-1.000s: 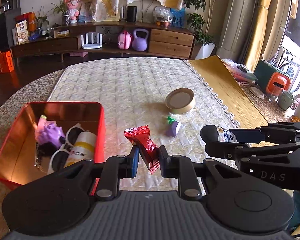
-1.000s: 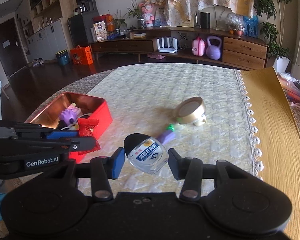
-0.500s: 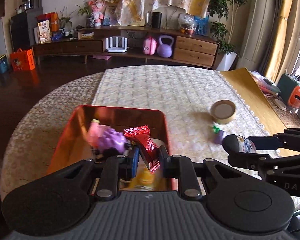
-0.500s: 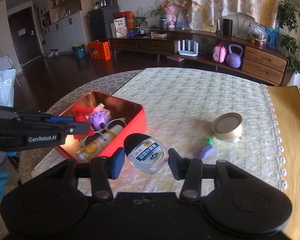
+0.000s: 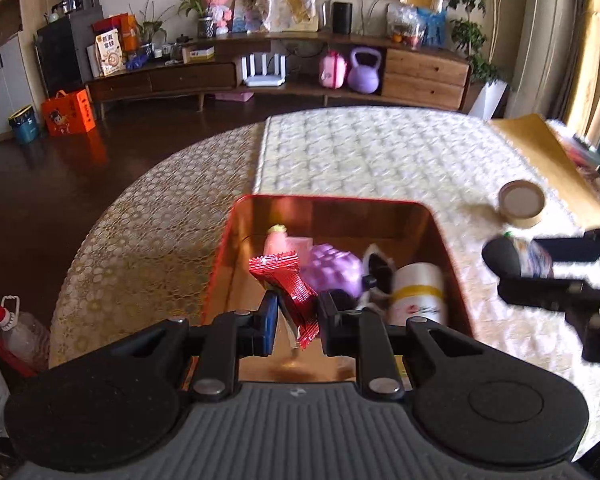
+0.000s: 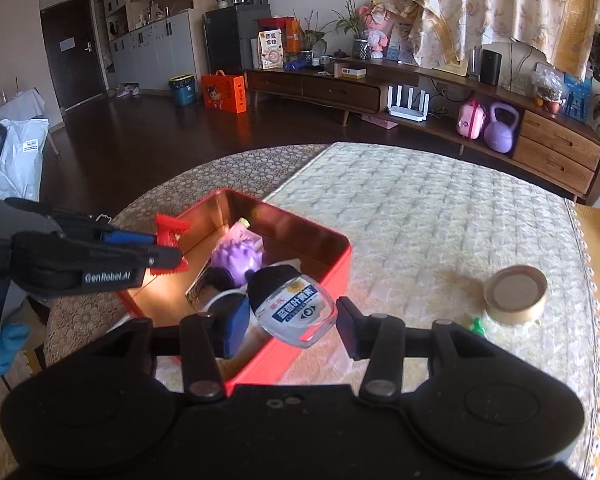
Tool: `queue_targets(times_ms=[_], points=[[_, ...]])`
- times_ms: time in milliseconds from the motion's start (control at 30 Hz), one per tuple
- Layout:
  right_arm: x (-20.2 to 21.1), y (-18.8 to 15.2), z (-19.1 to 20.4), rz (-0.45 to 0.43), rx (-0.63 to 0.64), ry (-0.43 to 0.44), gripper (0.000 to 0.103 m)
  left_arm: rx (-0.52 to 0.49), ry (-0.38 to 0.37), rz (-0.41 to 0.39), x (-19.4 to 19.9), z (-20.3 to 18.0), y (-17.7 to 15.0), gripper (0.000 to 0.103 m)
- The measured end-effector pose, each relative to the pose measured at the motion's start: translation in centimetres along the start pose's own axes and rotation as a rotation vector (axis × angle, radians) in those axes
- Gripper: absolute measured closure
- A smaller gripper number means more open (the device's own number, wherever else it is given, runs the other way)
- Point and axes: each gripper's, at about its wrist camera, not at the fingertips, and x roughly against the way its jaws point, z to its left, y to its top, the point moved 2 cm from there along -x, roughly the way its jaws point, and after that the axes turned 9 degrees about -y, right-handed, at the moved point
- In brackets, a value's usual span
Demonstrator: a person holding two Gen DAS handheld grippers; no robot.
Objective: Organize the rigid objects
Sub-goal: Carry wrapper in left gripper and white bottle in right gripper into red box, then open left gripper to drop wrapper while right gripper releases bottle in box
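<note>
The left gripper [image 5: 296,314] clamps a red snack packet [image 5: 286,282] over the red tin [image 5: 332,204] (already holding toys); the right gripper [image 6: 290,322] grips a small black-capped bottle [image 6: 292,304] above the tin's near corner.

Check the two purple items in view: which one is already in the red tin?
The knobbly purple toy lies inside the red tin. The small purple piece with the green tip sits on the cloth beside the tape roll.
</note>
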Motion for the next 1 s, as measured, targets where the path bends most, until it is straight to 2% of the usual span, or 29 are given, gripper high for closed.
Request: queue_targets(times_ms=[167,567,1000], points=[[-2.3,1.4,0.9,0.001,0.025,-0.009,0.057,-0.014,0.016,0.034,-1.0,1.1,-0.1,0.082],[-7.4,3.1,2.7,0.053,0.059,-0.025,0.057,-0.038,-0.005,0.088,-3.4,2.0,-0.2,0.082],[-9.6,2.8,3.3,0.088,0.05,-0.018,0.057,-0.017,-0.032,0.121,-5.4,2.6,-0.2,0.082]])
